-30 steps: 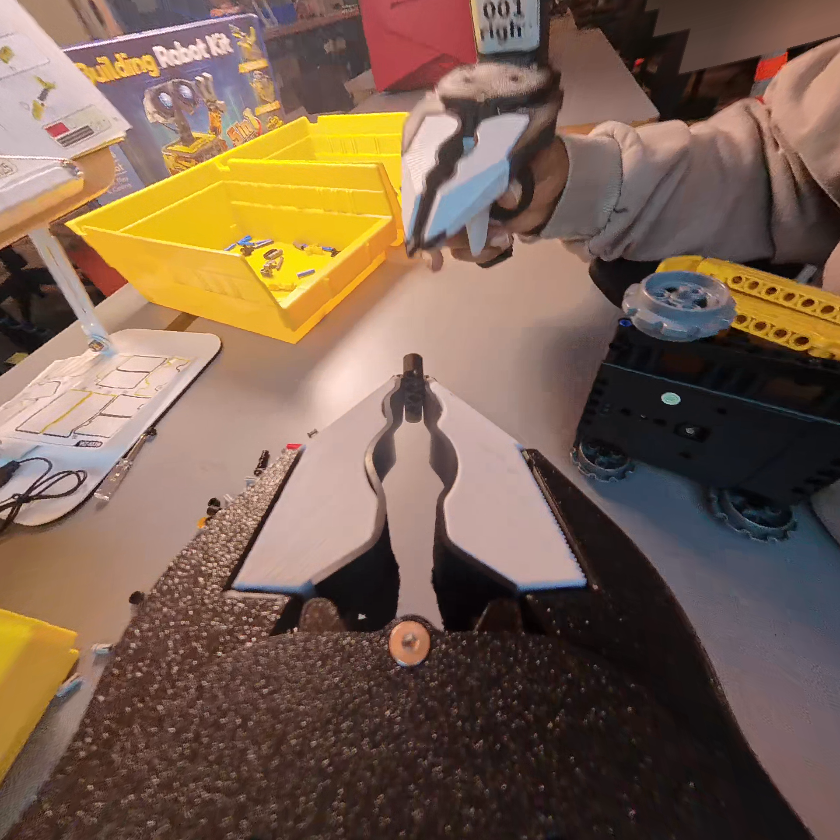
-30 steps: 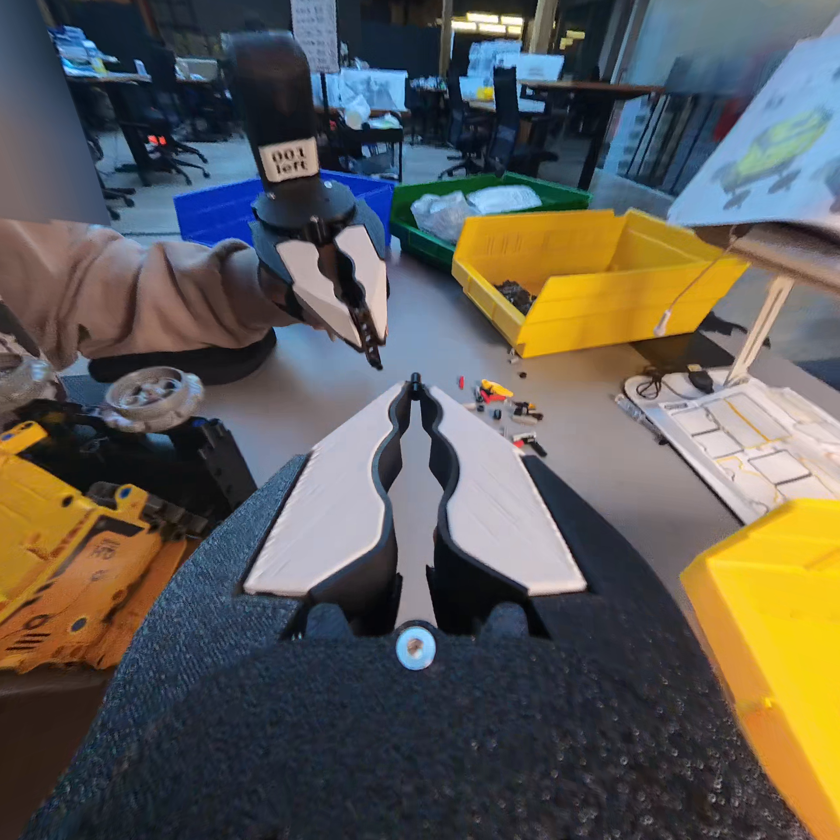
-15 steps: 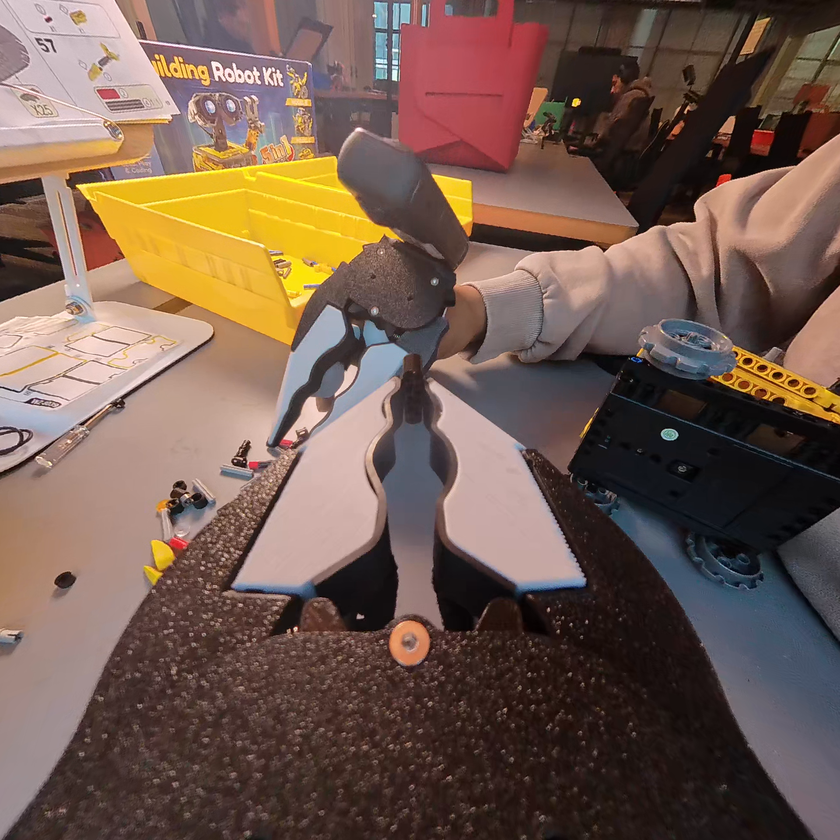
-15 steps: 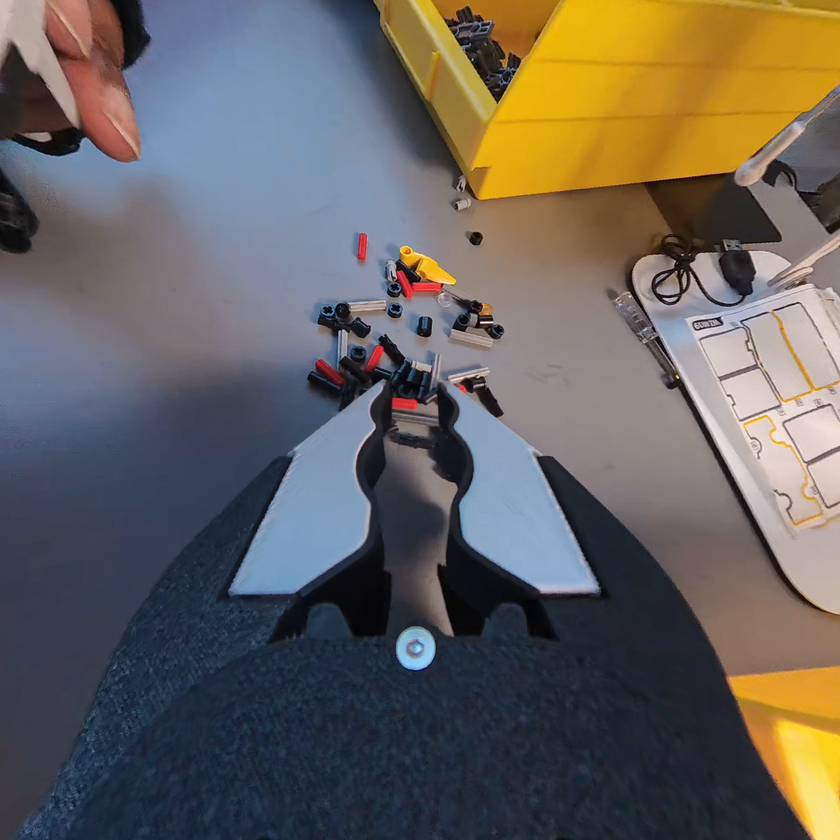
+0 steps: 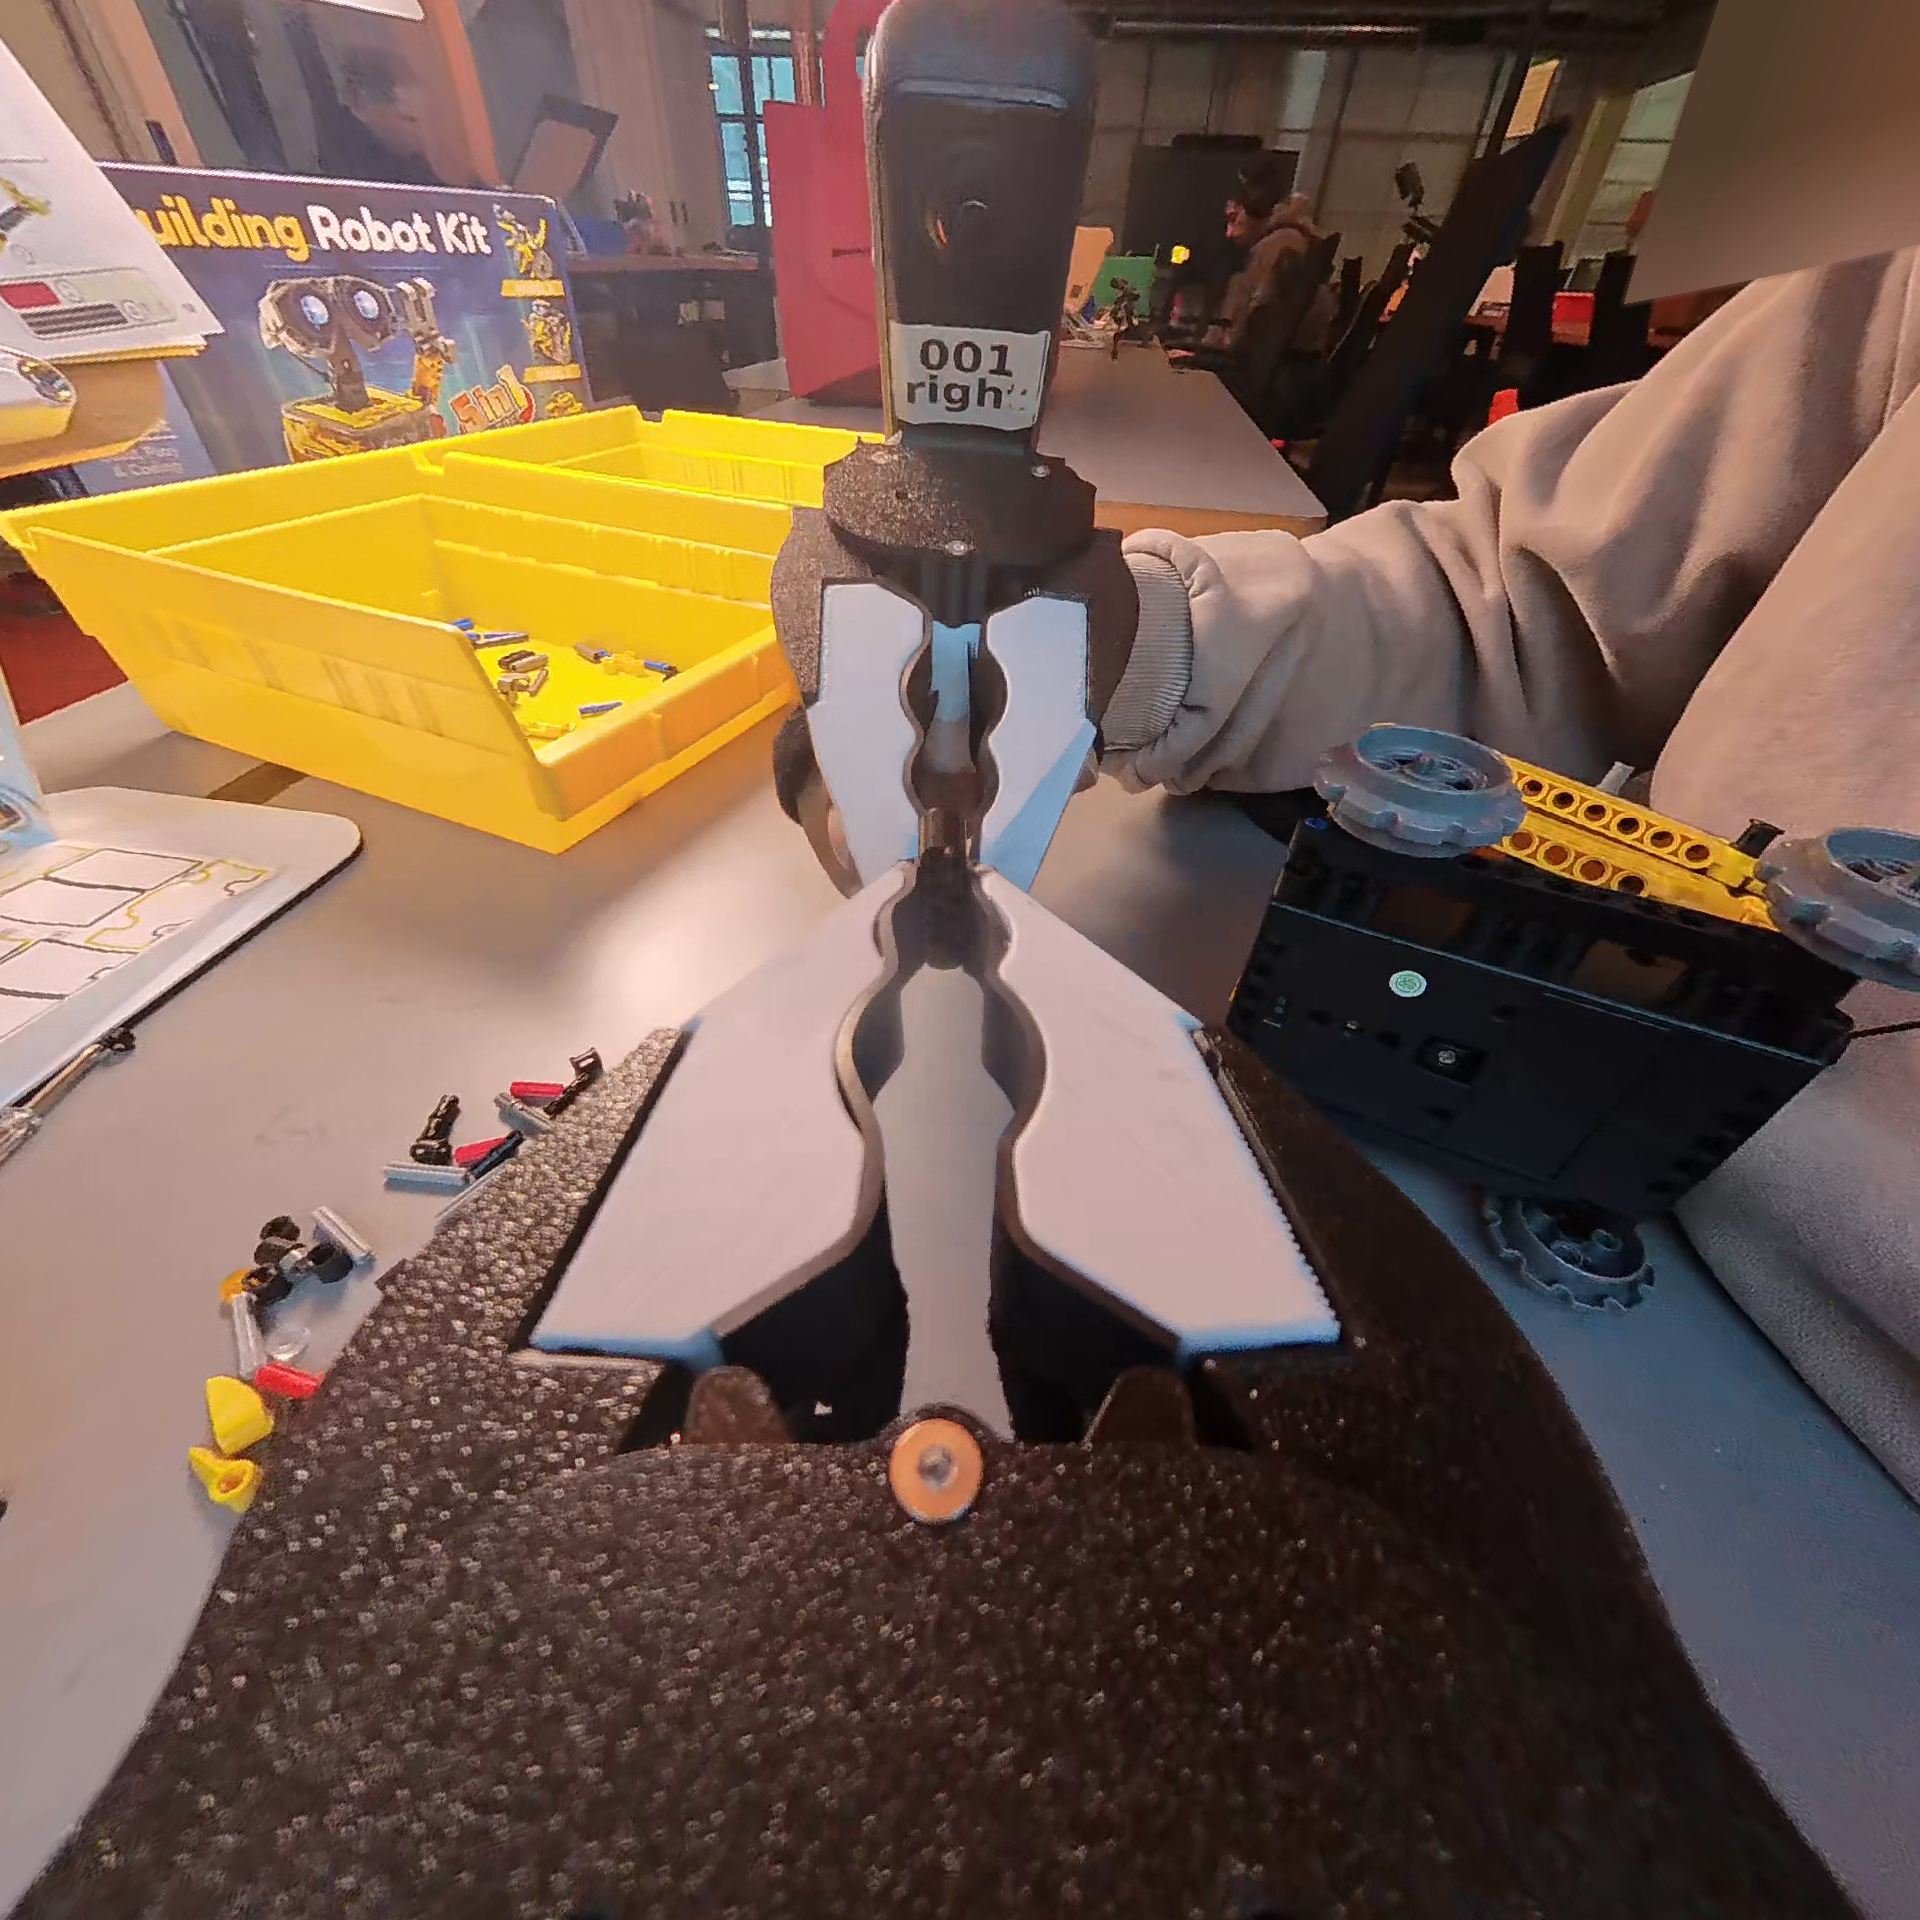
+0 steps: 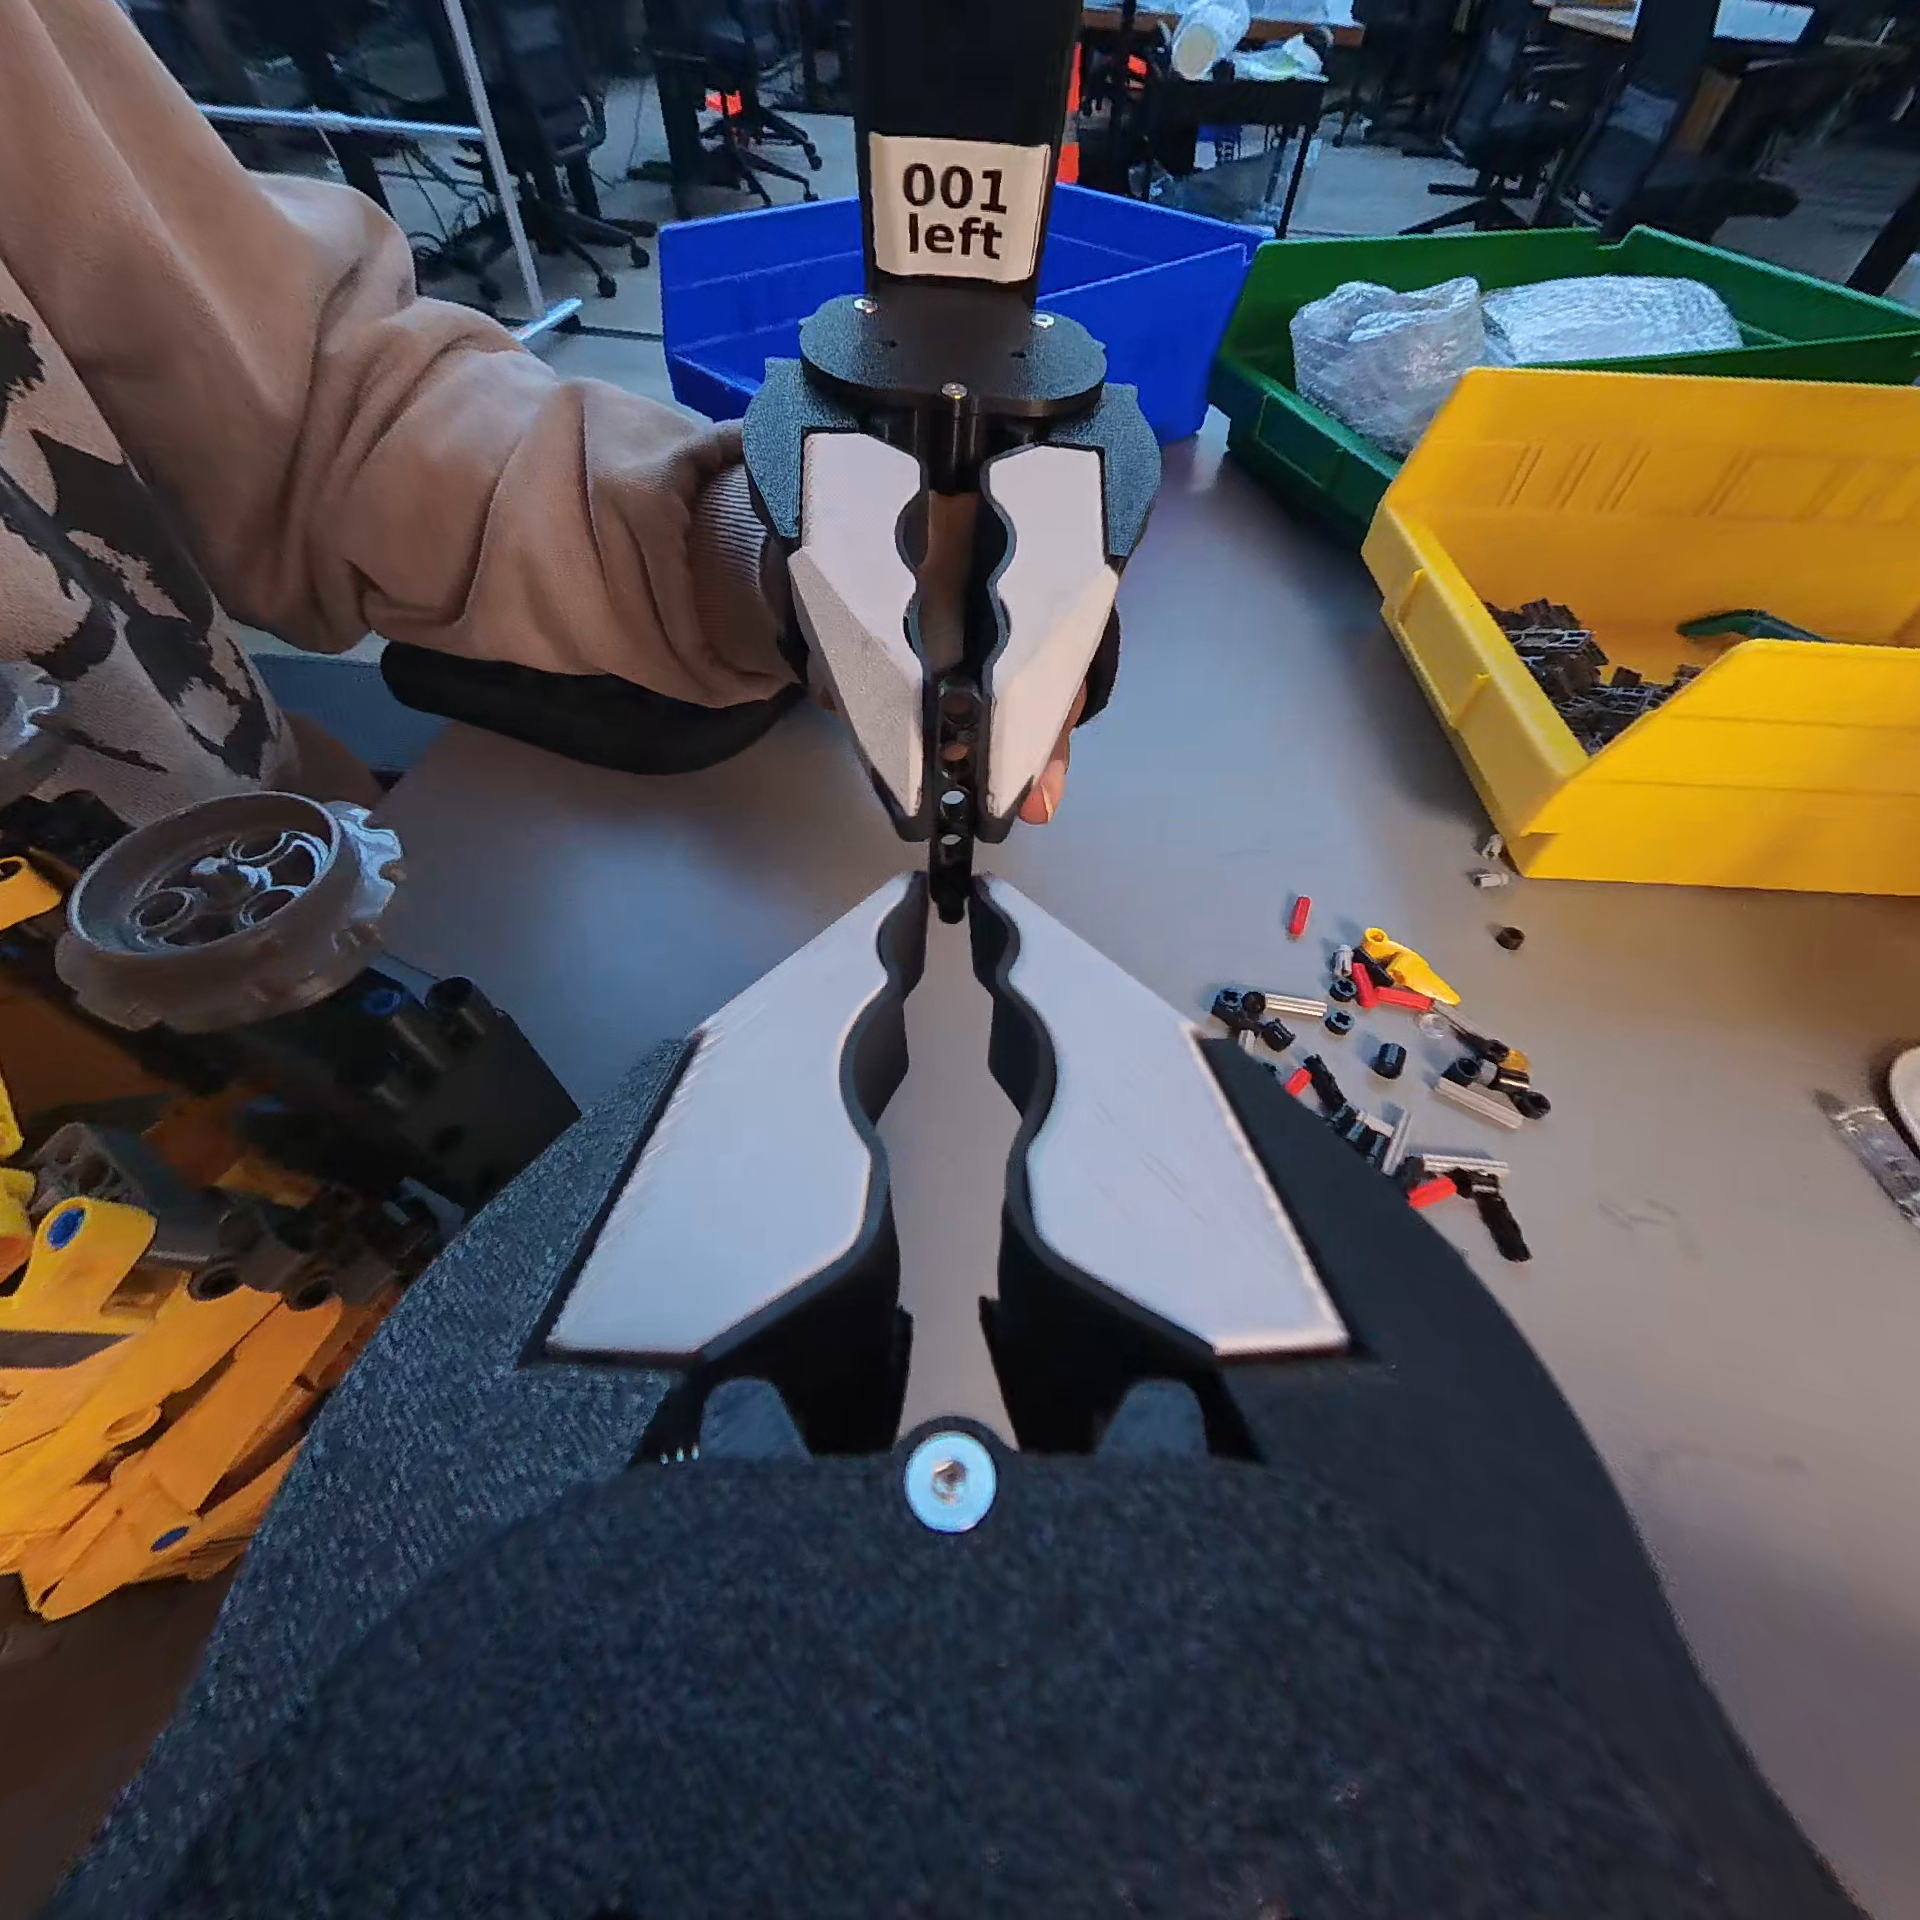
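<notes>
Jaws narrow, our left gripper (image 6: 951, 821) pinches a black holed beam (image 6: 953, 774) tip-to-tip with our right gripper (image 6: 948, 902), above the grey table (image 6: 1299, 748) in a workshop.

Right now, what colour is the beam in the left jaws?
Black, with round holes along it; the right wrist view shows it best.

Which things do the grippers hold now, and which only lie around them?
Held:
black holed beam, in left gripper
small dark piece, in right gripper

Lying about:
loose small parts
yellow bin
wheeled model
kit box
</notes>
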`<action>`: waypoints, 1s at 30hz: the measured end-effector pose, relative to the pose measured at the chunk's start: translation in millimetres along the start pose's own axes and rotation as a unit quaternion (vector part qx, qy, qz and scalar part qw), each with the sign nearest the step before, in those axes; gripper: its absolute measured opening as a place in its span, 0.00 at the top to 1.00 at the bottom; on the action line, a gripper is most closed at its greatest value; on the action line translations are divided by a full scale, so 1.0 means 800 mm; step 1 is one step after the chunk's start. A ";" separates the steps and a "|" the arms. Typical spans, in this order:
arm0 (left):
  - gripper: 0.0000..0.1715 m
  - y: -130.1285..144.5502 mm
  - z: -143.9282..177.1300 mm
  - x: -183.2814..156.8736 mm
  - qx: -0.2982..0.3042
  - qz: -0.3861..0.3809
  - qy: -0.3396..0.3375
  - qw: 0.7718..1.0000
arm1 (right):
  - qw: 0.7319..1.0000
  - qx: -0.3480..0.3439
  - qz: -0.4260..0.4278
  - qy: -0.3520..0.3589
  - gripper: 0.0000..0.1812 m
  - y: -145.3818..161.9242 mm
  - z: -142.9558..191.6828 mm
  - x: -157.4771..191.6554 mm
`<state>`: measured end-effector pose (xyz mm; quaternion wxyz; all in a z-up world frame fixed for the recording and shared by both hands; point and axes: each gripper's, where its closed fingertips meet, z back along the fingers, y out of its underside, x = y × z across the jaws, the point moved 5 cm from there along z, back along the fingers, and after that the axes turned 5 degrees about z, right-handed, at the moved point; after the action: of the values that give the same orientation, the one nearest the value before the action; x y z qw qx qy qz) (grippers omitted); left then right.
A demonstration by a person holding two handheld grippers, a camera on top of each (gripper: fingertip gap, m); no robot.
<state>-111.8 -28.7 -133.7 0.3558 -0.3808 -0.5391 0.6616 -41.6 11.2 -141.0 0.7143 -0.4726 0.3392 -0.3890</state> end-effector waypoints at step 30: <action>0.96 0.008 0.000 -0.003 0.028 -0.024 0.003 0.999 | 1.000 0.006 -0.005 -0.017 0.99 0.007 0.006 0.002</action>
<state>-111.2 -32.2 -139.9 0.3835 -0.3599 -0.5281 0.6667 -35.5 12.8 -144.8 0.7207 -0.4769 0.3224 -0.3863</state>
